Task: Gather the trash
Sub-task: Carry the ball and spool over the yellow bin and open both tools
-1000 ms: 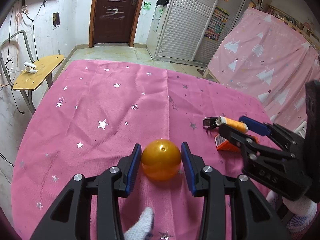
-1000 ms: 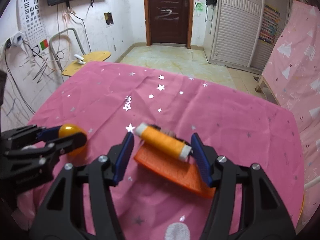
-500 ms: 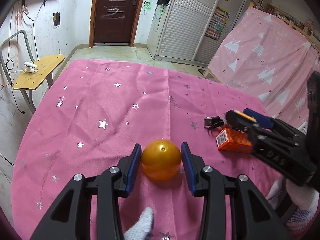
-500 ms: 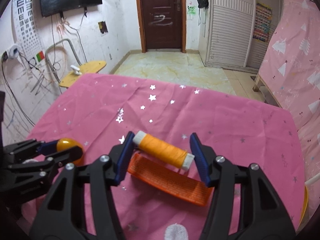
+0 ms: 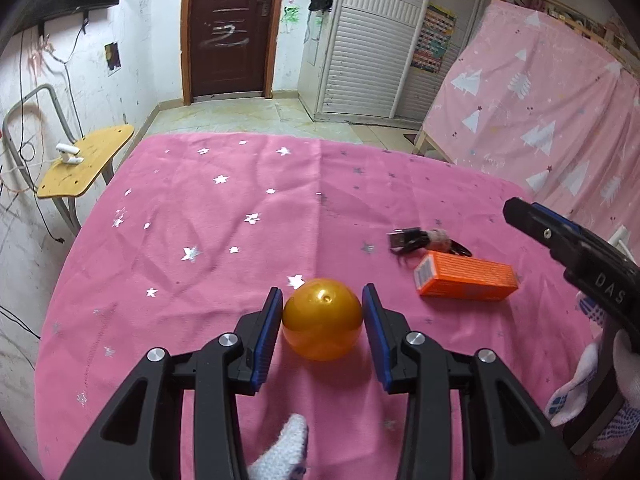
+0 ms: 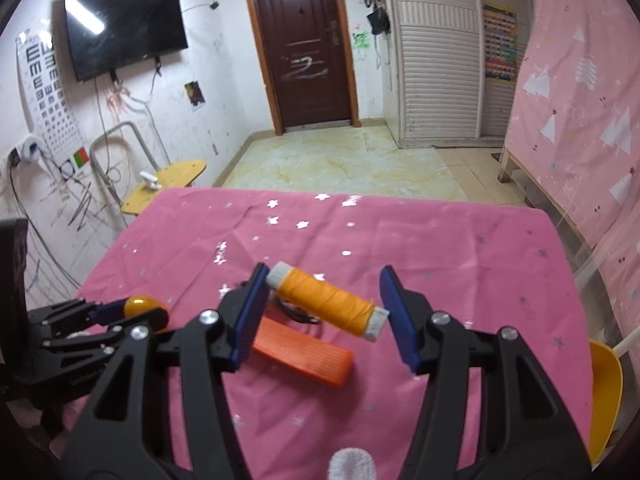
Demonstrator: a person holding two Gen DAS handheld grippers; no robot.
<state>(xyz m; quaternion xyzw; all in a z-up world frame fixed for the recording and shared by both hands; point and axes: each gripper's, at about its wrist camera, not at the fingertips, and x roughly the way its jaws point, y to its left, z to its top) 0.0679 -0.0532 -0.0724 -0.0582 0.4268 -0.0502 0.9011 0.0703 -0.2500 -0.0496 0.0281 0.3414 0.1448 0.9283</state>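
Two grippers over a pink starred desk [image 5: 200, 240]. Left gripper [image 5: 322, 320]: fingers clamped on an orange ball [image 5: 322, 319], both blue pads touching its sides, ball low over the cloth. Just right of it on the desk, a dark clip [image 5: 416, 238] and beside that an orange box [image 5: 466, 276], flat. Right gripper [image 6: 322, 312]: fingers grasp an orange thread spool [image 6: 326, 300] end to end, tilted, lifted above the box. Yellow chair [image 6: 606, 388] at far right edge.
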